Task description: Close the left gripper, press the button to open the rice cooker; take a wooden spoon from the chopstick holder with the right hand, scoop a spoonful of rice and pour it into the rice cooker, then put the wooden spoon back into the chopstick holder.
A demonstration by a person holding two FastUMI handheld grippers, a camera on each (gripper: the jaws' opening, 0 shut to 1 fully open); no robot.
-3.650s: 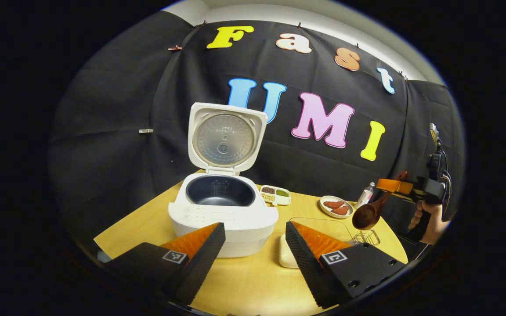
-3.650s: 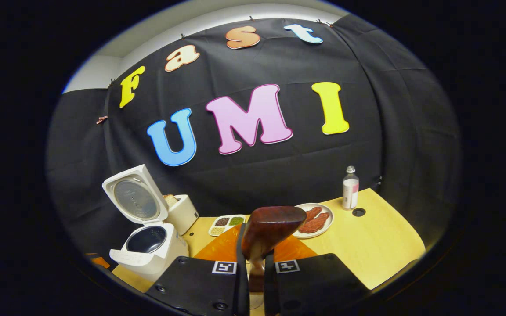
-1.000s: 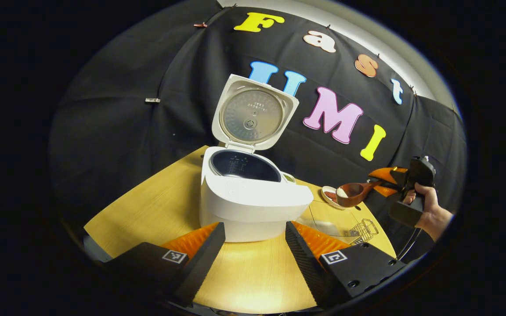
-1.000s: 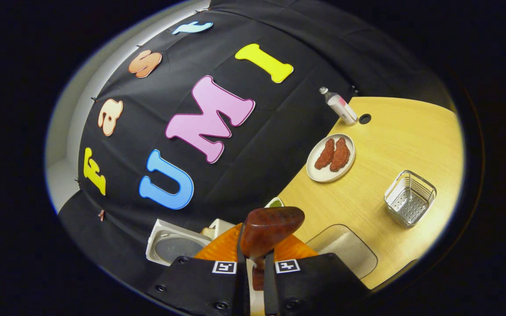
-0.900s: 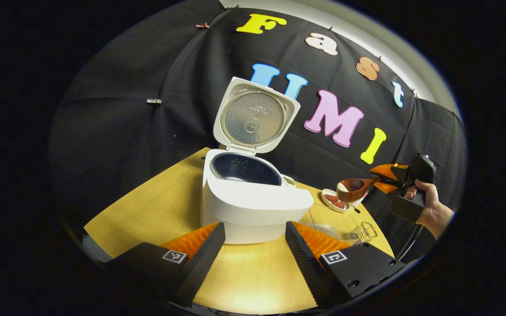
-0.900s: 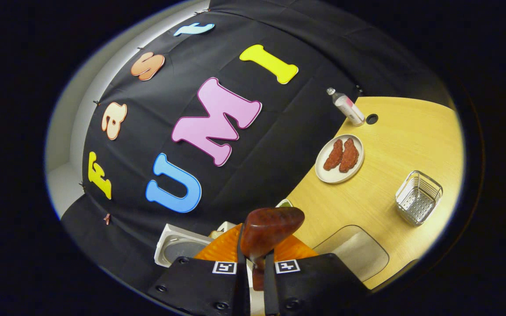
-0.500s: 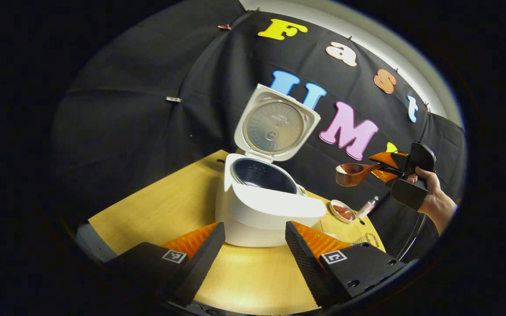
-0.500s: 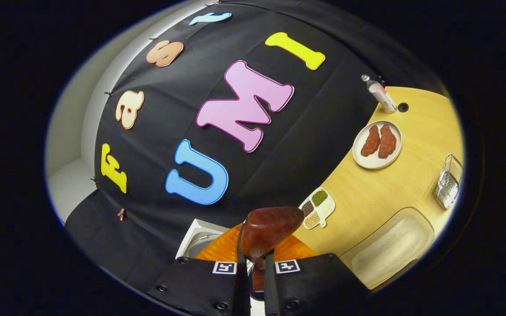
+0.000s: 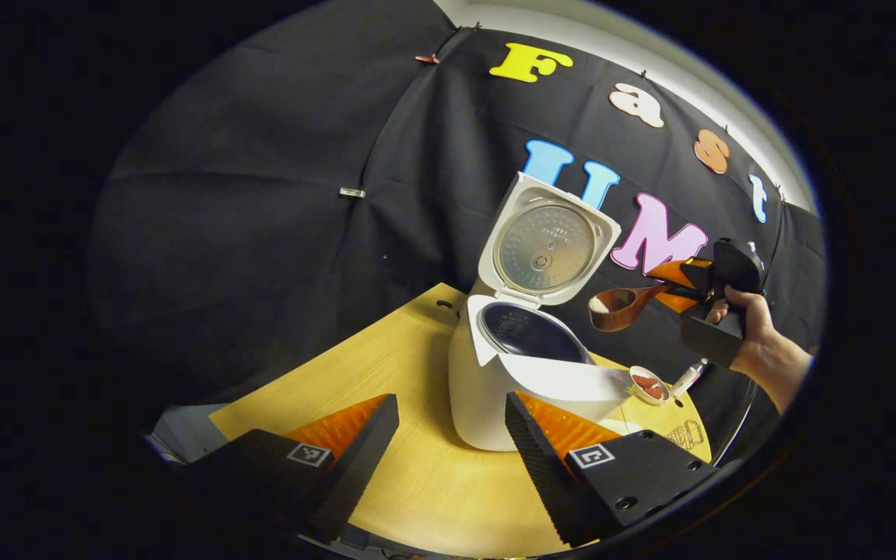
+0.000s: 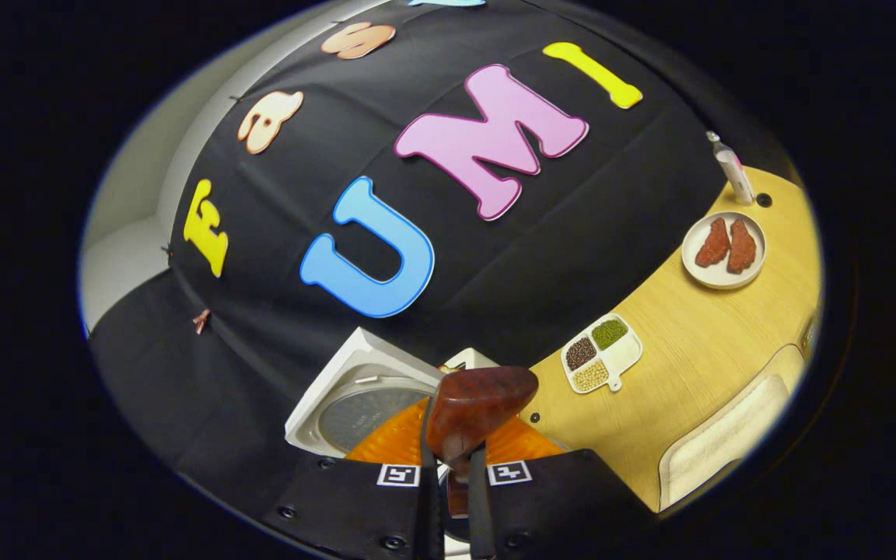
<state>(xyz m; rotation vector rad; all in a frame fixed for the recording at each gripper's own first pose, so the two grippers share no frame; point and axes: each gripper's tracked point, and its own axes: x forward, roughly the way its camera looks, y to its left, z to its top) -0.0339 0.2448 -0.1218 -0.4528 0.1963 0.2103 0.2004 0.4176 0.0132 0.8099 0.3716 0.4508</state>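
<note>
Presently, left gripper point(image 9: 448, 435) at bottom frame stands open, empty. Cooker point(image 9: 522, 365) sits centre on table point(image 9: 355, 381), lid up. Right gripper point(image 9: 677, 281), at right, clamps spoon point(image 9: 621, 306) holding rice just above cooker's rim.

Overhead light is falling evenly on the wooden table point(image 9: 386, 365), leaving a pale glare patch near six o'clock in the left gripper view, while the black cloth wall is soaking up light and staying dim toward nine o'clock. The rice cooker point(image 9: 510, 381) is casting a soft shadow at its base, and its open lid point(image 9: 545, 245) is catching a dull sheen. Fisheye distortion is bending the table point(image 10: 689, 350) edge and the plate point(image 10: 722, 250) toward three o'clock in the right gripper view, while the wooden spoon point(image 10: 479, 408) close to the lens is looking slightly soft.
</note>
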